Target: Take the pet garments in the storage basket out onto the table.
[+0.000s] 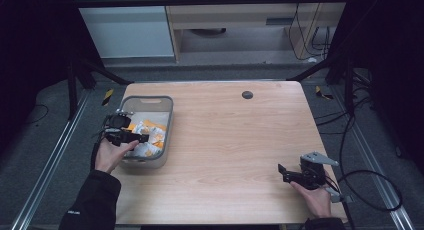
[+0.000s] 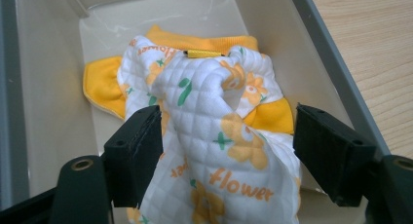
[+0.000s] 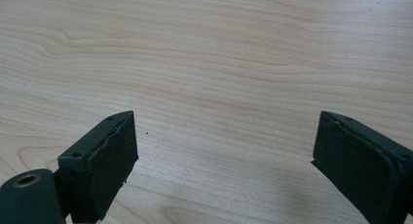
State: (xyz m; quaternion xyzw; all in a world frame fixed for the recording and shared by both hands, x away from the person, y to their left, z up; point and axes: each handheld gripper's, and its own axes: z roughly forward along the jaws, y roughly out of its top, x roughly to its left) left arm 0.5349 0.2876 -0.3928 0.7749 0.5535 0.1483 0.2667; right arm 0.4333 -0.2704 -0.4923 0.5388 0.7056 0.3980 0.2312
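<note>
Cloth is what you have under your left gripper (image 2: pixel 226 151): a small quilted garment (image 2: pixel 214 131), white with orange flowers, green sprigs and the word "flower" printed on it, trimmed in yellow-orange, lying rumpled in the grey bin (image 1: pixel 167 121) at the left side of the table (image 1: pixel 235 140); judge it light, soft and limp, so it will sag and drape from wherever you lift it, and it should not slip much against the jaw pads, nor break; the jaws stand wide apart, one on each side of a raised fold of the quilting, the left one touching or almost touching the cloth, the right one clear of it, and they have nothing clamped yet; that humped ridge between them looks the best place to bite, since a pinch on a thick fold holds better than on a flat single layer; the yellow collar band with its small yellow loop lies at the far end of the bin, so the garment seems to point neck-away from you, its long axis running near to far along the bin, though the crumpling makes that uncertain; your right gripper (image 1: pixel 295 174) rests low over bare wood at the near right, well apart from the bin, jaws spread wide and empty
</note>
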